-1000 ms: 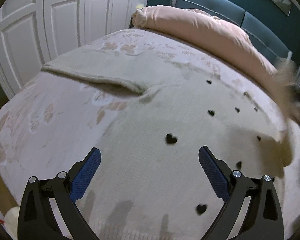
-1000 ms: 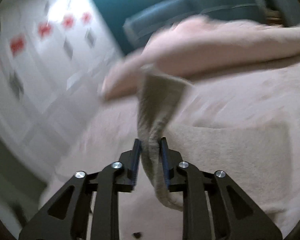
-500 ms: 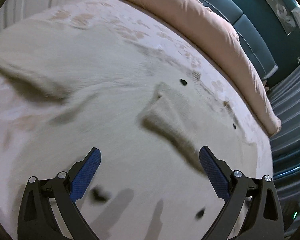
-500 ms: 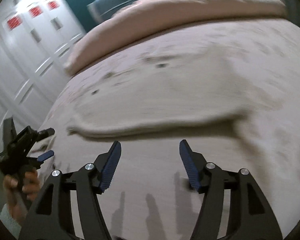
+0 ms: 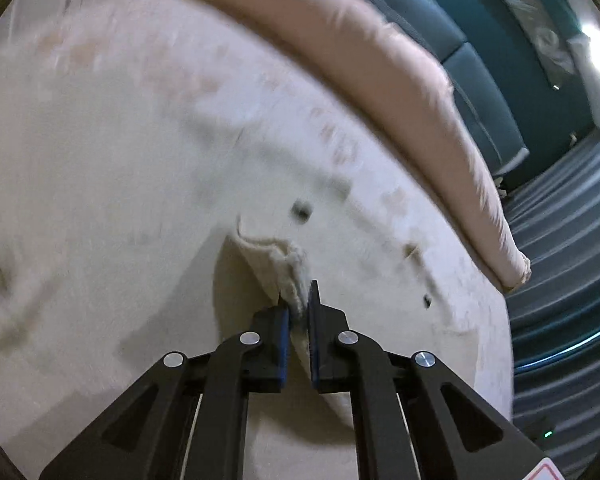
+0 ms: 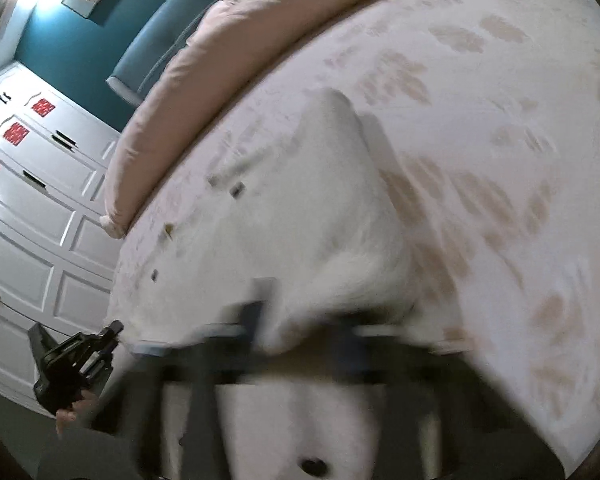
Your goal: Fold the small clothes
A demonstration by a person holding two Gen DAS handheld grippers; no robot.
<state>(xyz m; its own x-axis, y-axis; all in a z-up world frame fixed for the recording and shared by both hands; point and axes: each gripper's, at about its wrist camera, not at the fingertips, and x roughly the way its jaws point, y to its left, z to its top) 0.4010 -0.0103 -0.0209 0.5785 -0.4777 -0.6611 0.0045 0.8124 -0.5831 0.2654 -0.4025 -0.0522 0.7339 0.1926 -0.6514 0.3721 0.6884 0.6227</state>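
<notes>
Sweater (image 5: 140, 200) cuff pinched in L gripper (image 5: 298, 312); R gripper (image 6: 300, 340) blurred, prob. gripping, can't tell.

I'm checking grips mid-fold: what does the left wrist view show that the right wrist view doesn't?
Only the left wrist view: the left gripper seen sharply, shut on a bunched edge of the cream sweater, with a striped curtain at right.

Only the right wrist view: the white wardrobe doors, and the right gripper so blurred I cannot tell its state.

Both: the sweater with dark heart marks lying on the floral bedsheet, the pink duvet and the teal headboard.
</notes>
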